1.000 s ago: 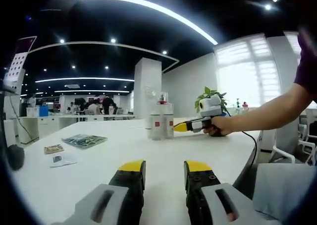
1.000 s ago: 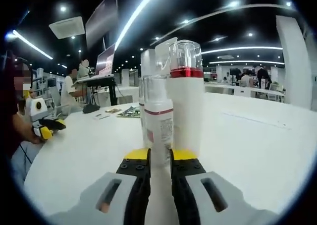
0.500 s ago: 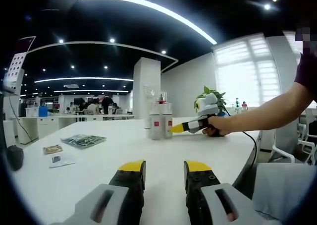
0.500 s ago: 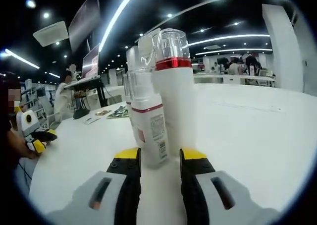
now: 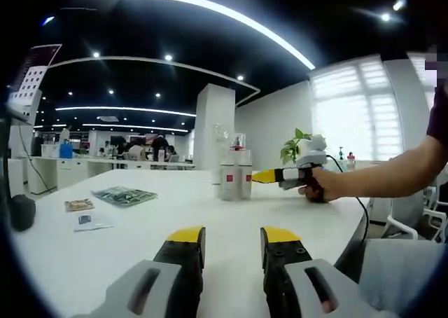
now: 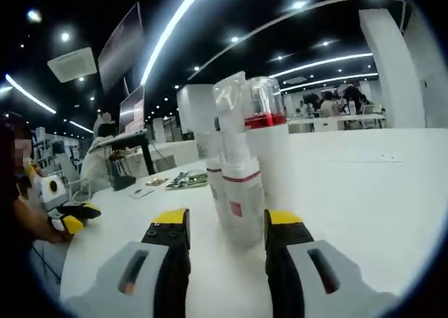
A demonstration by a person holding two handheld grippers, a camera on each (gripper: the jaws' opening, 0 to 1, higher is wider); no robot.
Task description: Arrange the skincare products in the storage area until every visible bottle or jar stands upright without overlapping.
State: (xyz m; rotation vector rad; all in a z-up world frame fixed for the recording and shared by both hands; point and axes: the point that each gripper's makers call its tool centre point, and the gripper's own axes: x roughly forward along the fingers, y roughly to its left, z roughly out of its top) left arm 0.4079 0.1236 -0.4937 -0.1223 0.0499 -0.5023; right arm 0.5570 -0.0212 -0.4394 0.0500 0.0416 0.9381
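Three white skincare bottles [image 5: 234,176] stand upright, close together, at the far side of the white table [image 5: 140,241]. In the right gripper view the small bottle with a red band [image 6: 241,195] stands just beyond my open right gripper [image 6: 227,223]. A taller bottle with a red ring and clear cap [image 6: 269,139] is behind it on the right, and a third bottle [image 6: 212,171] is behind on the left. In the left gripper view the right gripper [image 5: 283,174], held in a hand, points at the bottles with a small gap. My left gripper [image 5: 232,237] rests open over bare table, nothing between its jaws.
A magazine [image 5: 126,195], two small cards [image 5: 78,204] and a dark object [image 5: 21,211] lie at the table's left. A potted plant [image 5: 297,143] stands behind the hand. The table edge curves off at right, beside a chair [image 5: 406,227]. People sit in the background.
My right gripper's jaws have spread apart, letting go of the small bottle, and pulled back slightly. The bottle stays upright. The left gripper has barely moved.
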